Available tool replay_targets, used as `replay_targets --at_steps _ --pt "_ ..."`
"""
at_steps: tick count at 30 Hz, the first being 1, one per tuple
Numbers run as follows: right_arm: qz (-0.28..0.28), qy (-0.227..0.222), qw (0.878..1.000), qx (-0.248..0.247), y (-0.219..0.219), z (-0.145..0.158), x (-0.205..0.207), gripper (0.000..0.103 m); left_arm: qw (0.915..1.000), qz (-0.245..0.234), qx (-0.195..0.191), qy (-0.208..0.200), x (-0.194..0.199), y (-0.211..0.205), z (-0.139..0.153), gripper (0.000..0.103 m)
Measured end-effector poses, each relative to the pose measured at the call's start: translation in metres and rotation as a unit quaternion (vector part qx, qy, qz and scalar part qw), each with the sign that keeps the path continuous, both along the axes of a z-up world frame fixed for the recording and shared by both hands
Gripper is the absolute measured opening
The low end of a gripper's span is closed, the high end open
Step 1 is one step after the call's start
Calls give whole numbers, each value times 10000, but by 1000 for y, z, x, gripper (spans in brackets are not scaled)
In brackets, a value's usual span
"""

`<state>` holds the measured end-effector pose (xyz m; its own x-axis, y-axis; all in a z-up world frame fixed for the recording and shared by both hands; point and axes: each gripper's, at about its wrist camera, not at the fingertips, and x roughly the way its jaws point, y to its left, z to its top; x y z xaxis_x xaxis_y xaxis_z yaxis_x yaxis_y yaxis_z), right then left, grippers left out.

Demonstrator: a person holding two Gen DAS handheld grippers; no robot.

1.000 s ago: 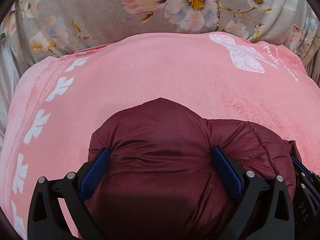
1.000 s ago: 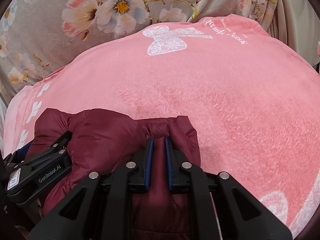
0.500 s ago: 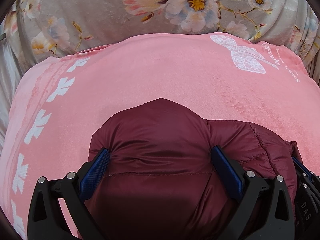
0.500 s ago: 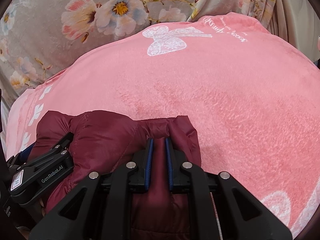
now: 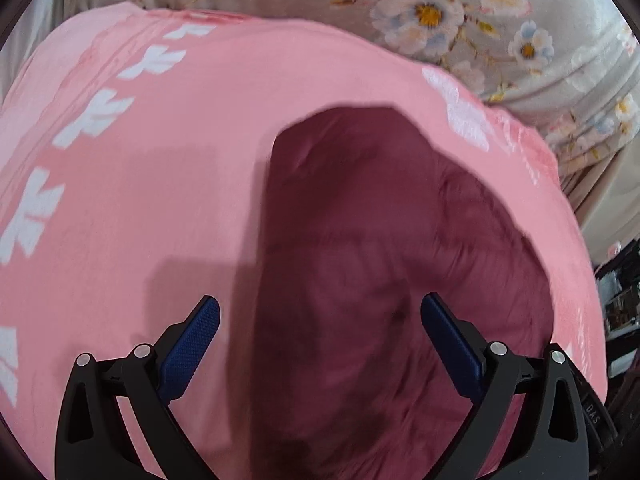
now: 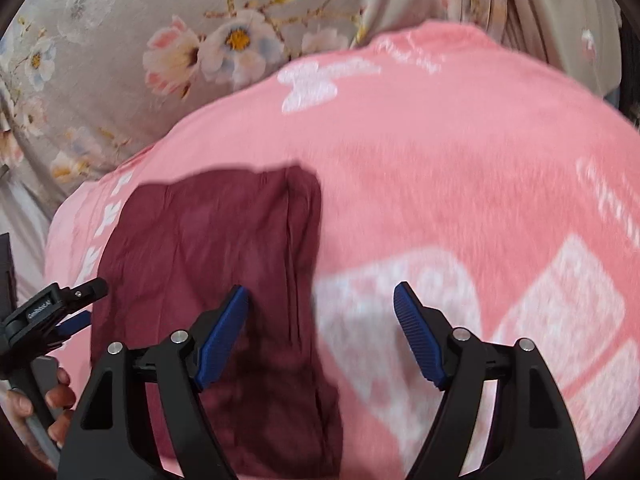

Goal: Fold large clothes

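A grey floral cloth [image 5: 540,40] is seen hanging behind the work surface, printed with pale pink and white blossoms. In front of it, a pink blanket [image 5: 200,140] patterned with white motifs is spread over the whole surface. On the blanket a maroon quilted jacket [image 6: 208,248] is laid as a folded, roughly rectangular bundle; in the right wrist view it is placed toward the left side of the blanket, with its stitched edge running along its right side. In the left wrist view the same jacket [image 5: 380,260] is shown blurred, filling the centre and right of the frame.

The left gripper [image 5: 320,340] is held above the jacket with its jaws spread wide and nothing clasped between them; its blue pads [image 5: 188,344] are clear of the fabric. The right gripper [image 6: 322,332] is likewise spread apart and empty, one pad being over the jacket's right portion and the other over bare blanket. The left gripper [image 6: 60,308] is also caught at the left edge of the right wrist view, beside the jacket, with the person's fingers [image 6: 56,396] wrapped around its handle.
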<state>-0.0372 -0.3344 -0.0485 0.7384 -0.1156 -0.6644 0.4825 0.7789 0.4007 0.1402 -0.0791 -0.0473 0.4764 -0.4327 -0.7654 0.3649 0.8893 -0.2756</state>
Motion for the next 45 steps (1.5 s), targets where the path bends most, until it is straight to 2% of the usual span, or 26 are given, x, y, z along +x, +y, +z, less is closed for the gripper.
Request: replay_targets --at_steps 3,5,8,11,16,18,19,21,22,23,24,26,28,32,38,45 --pt "109 -35 9987 498 8 -18 -7 73 9997 -150 105 180 -15 3 -16 98" --pt "132 -162 9966 793 11 -26 -9 74 9989 -247 -77 385 -21 5 -25 98" --pt "110 -172 9967 787 14 -23 -7 76 9966 -270 -413 667 -22 8 -30 98" --pt "162 -277 9943 1018 14 -24 -1 77 9965 -280 -434 650 -23 5 -28 98" --pt "264 -295 9936 1057 17 -24 11 77 9965 -443 -421 572 -27 -7 -24 98" --pt "398 -293 9932 1058 18 -23 16 68 9970 -449 -356 528 -27 -10 -21 94" --pt "466 -297 9927 1073 19 -22 18 60 9971 -444 -333 512 -27 -11 -19 90" --pt "558 -272 9930 1007 21 -18 17 44 9976 -497 -241 415 -30 -13 -13 82" --pt "603 -280 9933 945 23 -14 16 31 9979 -529 -163 331 -33 -14 -9 76" --pt "631 -288 9937 879 25 -9 14 23 9981 -557 -83 233 -36 -15 -5 69" --pt "629 -286 9943 818 26 -6 12 20 9982 -576 -27 156 -39 -15 -1 65" --pt "608 -312 9954 671 30 2 5 15 9977 -669 57 -76 -46 -14 11 50" --pt "582 -386 9961 538 37 11 -5 14 9964 -808 20 -243 -52 -11 22 41" --pt "559 -663 9957 332 47 31 -27 13 9921 -1098 -180 -580 -69 -4 48 35" --pt "447 -1037 9936 -84 56 68 -54 13 9840 -1372 -297 -1101 -94 -3 82 34" --pt "378 -1387 9882 -534 65 106 -61 13 9750 -1466 -490 -1595 -111 2 122 34"
